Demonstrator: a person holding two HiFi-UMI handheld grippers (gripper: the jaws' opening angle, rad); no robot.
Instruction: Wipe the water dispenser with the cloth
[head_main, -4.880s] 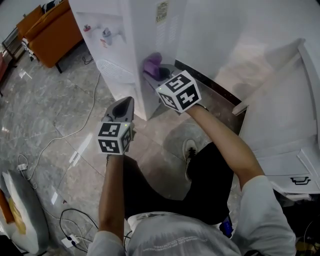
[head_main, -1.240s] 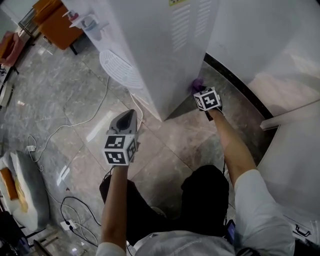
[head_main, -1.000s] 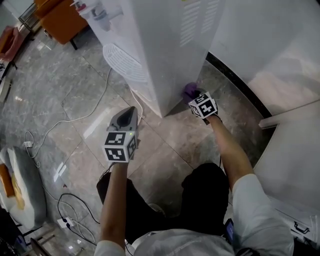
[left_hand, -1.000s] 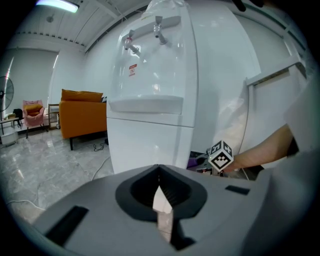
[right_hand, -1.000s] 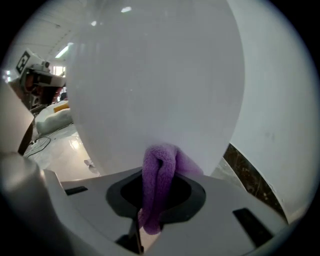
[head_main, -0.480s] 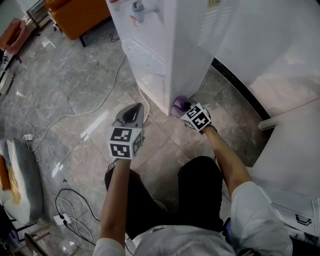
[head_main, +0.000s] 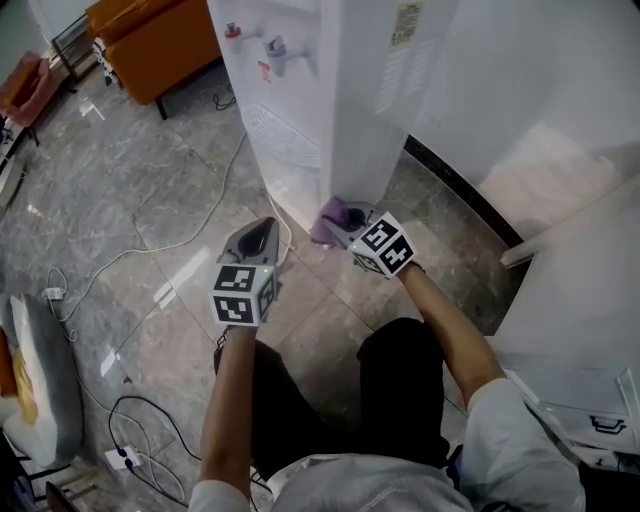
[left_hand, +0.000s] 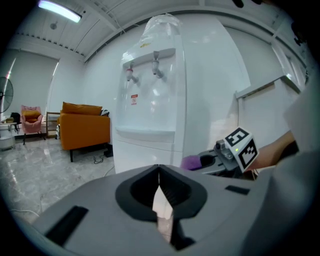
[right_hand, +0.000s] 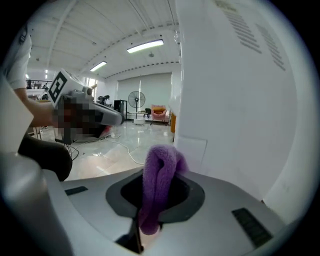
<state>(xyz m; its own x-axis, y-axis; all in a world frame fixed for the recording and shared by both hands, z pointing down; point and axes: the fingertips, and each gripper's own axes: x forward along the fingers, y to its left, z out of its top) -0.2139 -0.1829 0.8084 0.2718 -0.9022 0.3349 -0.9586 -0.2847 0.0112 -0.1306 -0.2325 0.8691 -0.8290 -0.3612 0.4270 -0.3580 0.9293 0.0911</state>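
1. Down at the foot of the white water dispenser (head_main: 300, 100), at its near corner: purple cloth (head_main: 330, 218) pinched in the right tongs (head_main: 342, 224), low over the marble floor (head_main: 150, 200).
2. Along those tongs, clamped tight on the cloth, with a folded loop bulging up past the tips. Side panel of the dispenser just beside; actual contact not clear.
3. Off to the side, near the dispenser's front: left tongs (head_main: 264, 226) pressed together, gripping nothing.
4. Up on top of the dispenser: clear bottle (left_hand: 160, 27), contents impossible to tell.
5. Under the two taps (head_main: 252, 38): white slotted drip tray (head_main: 285, 135) jutting from the front.
6. Across the floor: white cable (head_main: 190, 235) trailing from the dispenser's base; orange sofa (head_main: 150, 45) well apart, behind.
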